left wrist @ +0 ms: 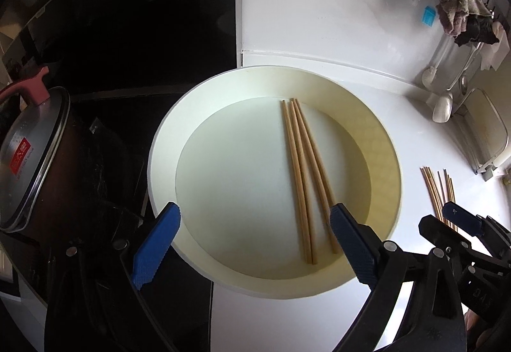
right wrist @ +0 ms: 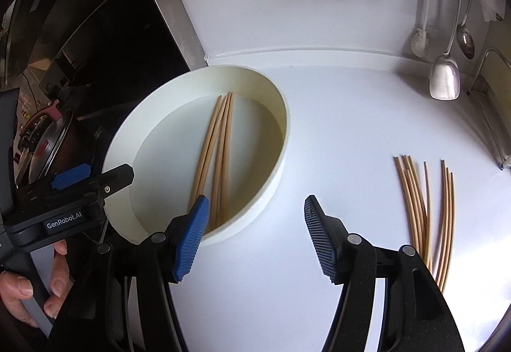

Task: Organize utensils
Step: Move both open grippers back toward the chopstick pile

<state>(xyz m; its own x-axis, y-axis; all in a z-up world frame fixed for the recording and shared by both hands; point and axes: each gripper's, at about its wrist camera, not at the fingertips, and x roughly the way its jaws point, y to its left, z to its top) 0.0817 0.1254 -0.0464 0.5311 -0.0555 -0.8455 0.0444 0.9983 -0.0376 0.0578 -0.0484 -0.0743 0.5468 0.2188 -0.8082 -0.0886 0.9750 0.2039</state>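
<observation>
At far left sits a pot (left wrist: 35, 160). The left gripper (left wrist: 252, 243) gapes empty over the bowl (left wrist: 166, 141) holding chopsticks (left wrist: 300, 179) at center. The right gripper (right wrist: 255, 237) spreads empty; loose sticks (right wrist: 424, 211) lie at right on the counter (right wrist: 335, 128).

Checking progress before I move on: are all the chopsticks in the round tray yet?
No, a bunch of loose chopsticks lies on the counter right of the tray.

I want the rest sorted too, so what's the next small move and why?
Probably swing the open right claw rightward over the loose chopsticks on the counter: it is empty, nearest them, and four chopsticks already lie in the round tray.
</observation>
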